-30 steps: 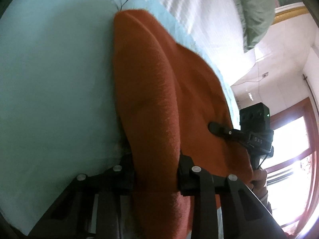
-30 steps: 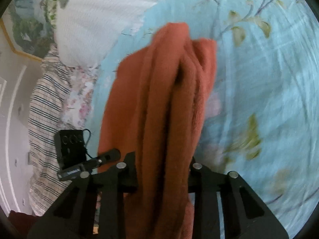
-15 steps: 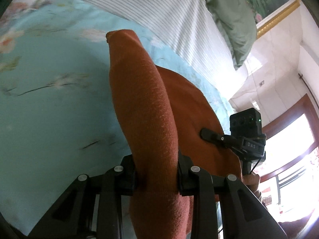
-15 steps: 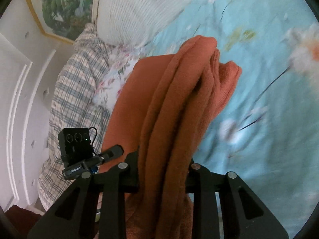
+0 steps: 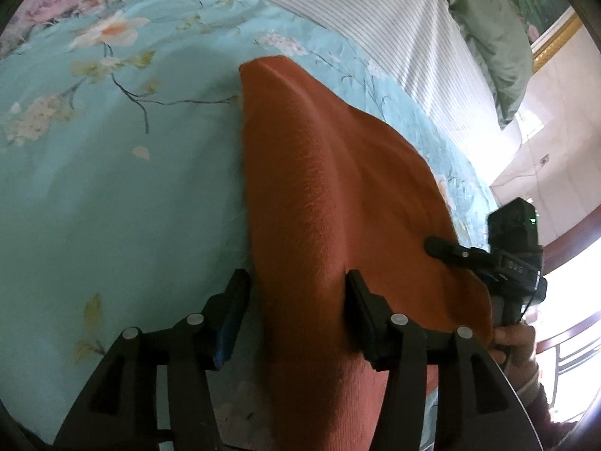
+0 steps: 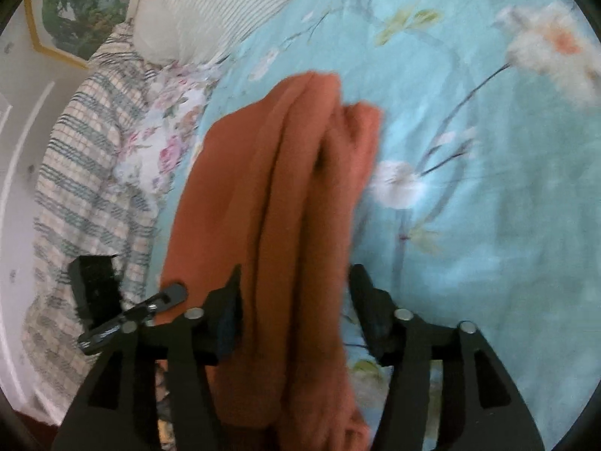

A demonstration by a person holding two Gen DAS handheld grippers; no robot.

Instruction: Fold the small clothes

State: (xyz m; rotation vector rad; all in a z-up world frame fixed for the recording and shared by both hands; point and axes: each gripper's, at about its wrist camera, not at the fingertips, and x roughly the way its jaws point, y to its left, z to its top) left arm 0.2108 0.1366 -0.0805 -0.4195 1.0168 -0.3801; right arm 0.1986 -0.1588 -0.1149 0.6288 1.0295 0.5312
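Note:
A rust-orange fleece garment (image 5: pixel 330 203) hangs over a pale blue floral bedsheet (image 5: pixel 112 195). My left gripper (image 5: pixel 296 300) is shut on one bunched edge of it; the cloth fills the gap between the jaws. My right gripper (image 6: pixel 295 300) is shut on the other edge, where the garment (image 6: pixel 278 188) falls in several folds. Each gripper shows in the other's view: the right one at the far right (image 5: pixel 503 259), the left one at the lower left (image 6: pixel 112 300). The garment's lower part is hidden behind the jaws.
A white striped pillow (image 5: pixel 375 11) and a green pillow (image 5: pixel 496 30) lie at the bed's head. A checked blanket (image 6: pixel 82 173) and a floral cloth (image 6: pixel 165 127) lie beside the sheet (image 6: pixel 488 225). A framed picture (image 6: pixel 71 3) hangs on the wall. A bright window (image 5: pixel 571 300) is at the right.
Both grippers have kept hold of the garment and tilted back down toward the bed. The garment's free end has dropped closer to the sheet.

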